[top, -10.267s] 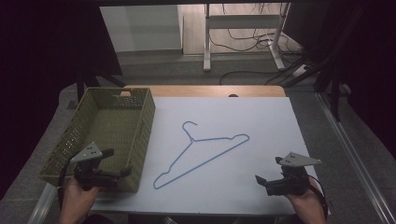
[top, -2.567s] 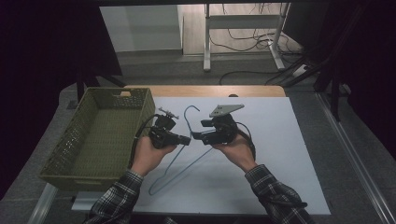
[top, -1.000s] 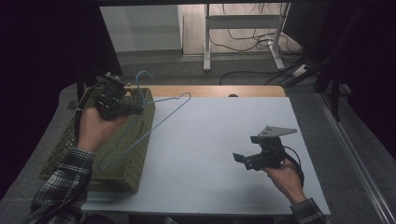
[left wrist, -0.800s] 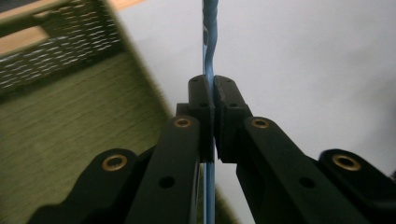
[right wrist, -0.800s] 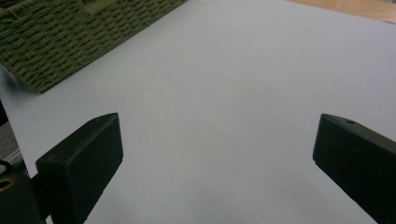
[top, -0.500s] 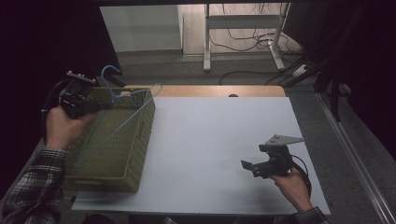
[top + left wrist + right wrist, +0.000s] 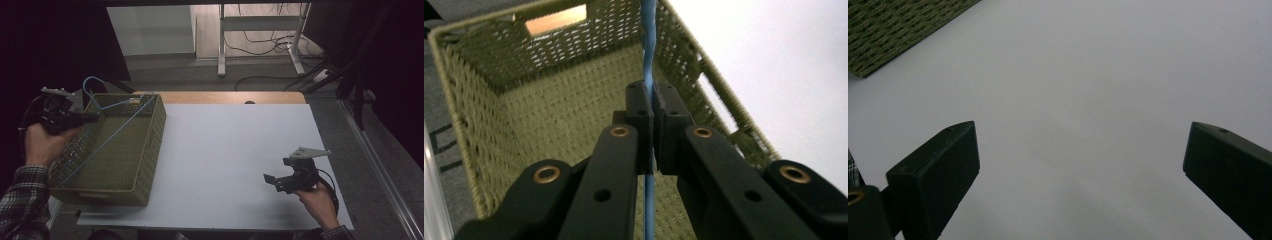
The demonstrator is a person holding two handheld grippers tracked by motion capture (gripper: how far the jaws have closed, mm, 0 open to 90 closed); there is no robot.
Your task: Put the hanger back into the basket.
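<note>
Evidently the blue wire hanger point(image 7: 107, 131) is going into the woven green basket point(image 7: 150, 150) at the left of the high frame: it slants over the basket's open top, hook up at the upper left. The left gripper point(image 7: 652, 107) pinches the wire near the hook, jaws closed on it, probably to steer it in. At lower right the right gripper point(image 7: 272, 180) waits over the white sheet point(image 7: 235, 150), jaws wide apart (holding nothing). No readable writing.
</note>
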